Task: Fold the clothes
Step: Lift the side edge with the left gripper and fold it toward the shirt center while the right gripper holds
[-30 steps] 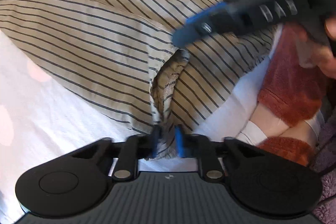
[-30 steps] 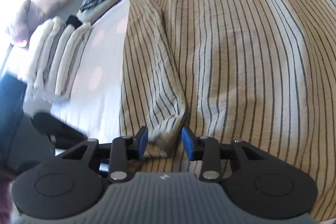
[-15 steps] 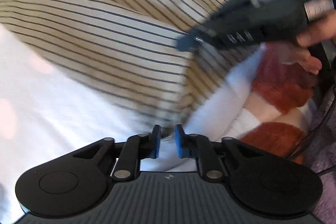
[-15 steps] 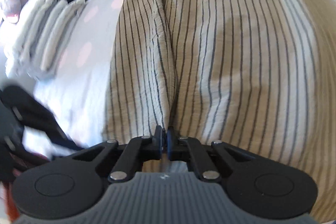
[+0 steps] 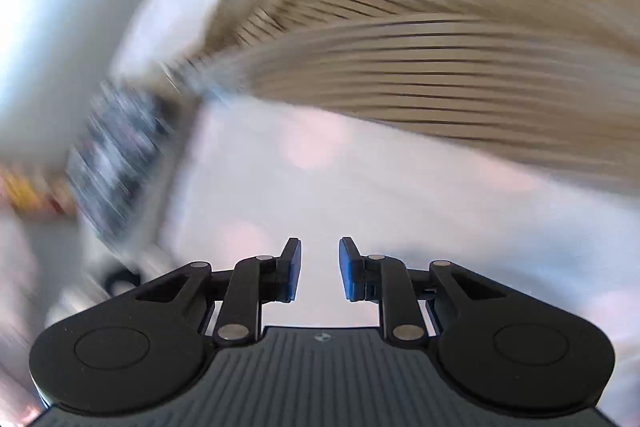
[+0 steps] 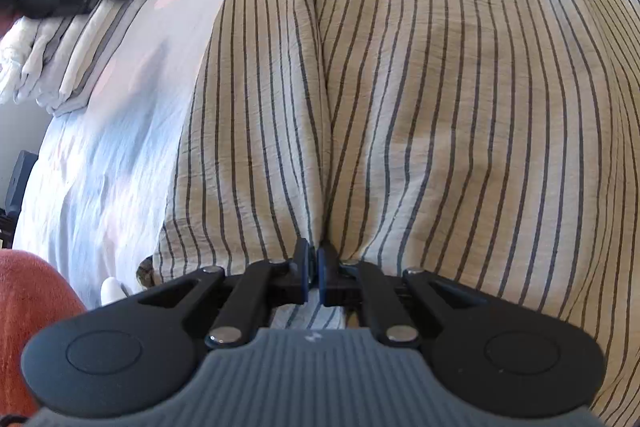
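Striped shirt (image 6: 440,87) spread on bed (image 6: 120,147), half-done at best: right tongs (image 6: 313,259) pinching hem crease lower centre, left tongs (image 5: 320,267) wide, empty. Folded stack (image 6: 72,55) upper left.

Both views low over striped shirt (image 6: 440,87)

Beige shirt (image 6: 440,87) with dark pinstripes, white sheet (image 6: 120,131) with seemingly pink spots, blue-padded fingers (image 5: 294,267)

The left black plastic two-finger gripper (image 5: 319,269) had blue pads (image 5: 293,267), silver pivot screws, two round discs at seven and five o'clock, and a ribbed grey body with a small white logo; the right black plastic two-finger gripper (image 6: 313,273) matched it; a rust-orange fleecy sleeve (image 6: 28,311) showed at eight o'clock.
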Demonstrator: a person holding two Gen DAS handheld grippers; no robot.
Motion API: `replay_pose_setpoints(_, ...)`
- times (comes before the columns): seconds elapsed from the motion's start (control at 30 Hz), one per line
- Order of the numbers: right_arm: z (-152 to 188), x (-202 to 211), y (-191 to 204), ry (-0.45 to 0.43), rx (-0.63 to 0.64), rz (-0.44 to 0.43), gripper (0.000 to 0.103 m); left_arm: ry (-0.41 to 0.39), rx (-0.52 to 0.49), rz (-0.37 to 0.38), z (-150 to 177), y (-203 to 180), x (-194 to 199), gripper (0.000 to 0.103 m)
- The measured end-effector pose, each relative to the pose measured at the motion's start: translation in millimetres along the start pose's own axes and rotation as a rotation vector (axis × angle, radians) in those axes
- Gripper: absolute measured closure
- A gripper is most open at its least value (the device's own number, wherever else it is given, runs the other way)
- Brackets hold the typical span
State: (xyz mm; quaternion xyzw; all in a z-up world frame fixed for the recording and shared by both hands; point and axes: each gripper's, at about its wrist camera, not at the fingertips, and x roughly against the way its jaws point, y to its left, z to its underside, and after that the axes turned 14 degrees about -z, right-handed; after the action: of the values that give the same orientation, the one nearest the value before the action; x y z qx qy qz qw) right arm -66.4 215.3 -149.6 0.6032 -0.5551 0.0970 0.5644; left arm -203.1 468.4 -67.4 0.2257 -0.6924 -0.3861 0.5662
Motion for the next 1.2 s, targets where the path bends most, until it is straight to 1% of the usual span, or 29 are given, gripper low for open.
replay_pose_setpoints(0.03,0,0,-1,0.003,-0.002,-0.004,0.098,-0.051,-0.065,-0.061,-1,1,-8,0.078)
replay_pose_setpoints(0.1,0,1,-5,0.008,-0.011,-0.015,0.097,-0.133,-0.178,-0.169,-1,2,-27,0.075)
replay_pose_setpoints(0.2,1,2,-13,0.011,-0.033,-0.044,0.097,-0.219,-0.341,-0.259,-4,4,-60,0.074)
replay_pose_setpoints(0.33,1,3,-25,0.018,-0.079,-0.082,0.097,-0.309,-0.519,-0.335,-8,4,-104,0.074)
replay_pose_setpoints(0.47,-6,-2,-28,0.034,-0.094,-0.093,0.097,-0.359,-0.698,-0.383,-12,6,-141,0.074)
replay_pose_setpoints(0.6,-8,-3,-25,0.045,-0.097,-0.095,0.098,-0.439,-0.782,-0.471,-22,9,-167,0.074)
replay_pose_setpoints(0.67,-7,-2,-24,0.050,-0.097,-0.089,0.098,-0.464,-0.841,-0.474,-27,8,-174,0.074)
replay_pose_setpoints(0.7,1,7,-26,0.053,-0.093,-0.083,0.099,-0.467,-0.878,-0.471,-29,7,-179,0.074)
replay_pose_setpoints(0.77,-4,2,-19,0.064,-0.087,-0.056,0.099,-0.464,-0.937,-0.468,-35,5,-188,0.074)
replay_pose_setpoints(0.9,-10,-5,4,0.107,-0.028,0.041,0.099,-0.435,-0.935,-0.472,-51,9,-202,0.074)
replay_pose_setpoints(0.97,-11,-8,13,0.123,-0.006,0.088,0.099,-0.436,-0.961,-0.462,-54,8,-205,0.074)
replay_pose_setpoints(1.1,-12,-13,24,0.147,0.008,0.144,0.098,-0.447,-1.028,-0.440,-55,1,-211,0.074)
replay_pose_setpoints(1.17,-12,-15,27,0.151,0.014,0.159,0.098,-0.442,-1.046,-0.438,-55,-1,-215,0.074)
replay_pose_setpoints(1.2,-11,-16,28,0.153,0.016,0.166,0.097,-0.437,-1.042,-0.438,-58,0,-215,0.081)
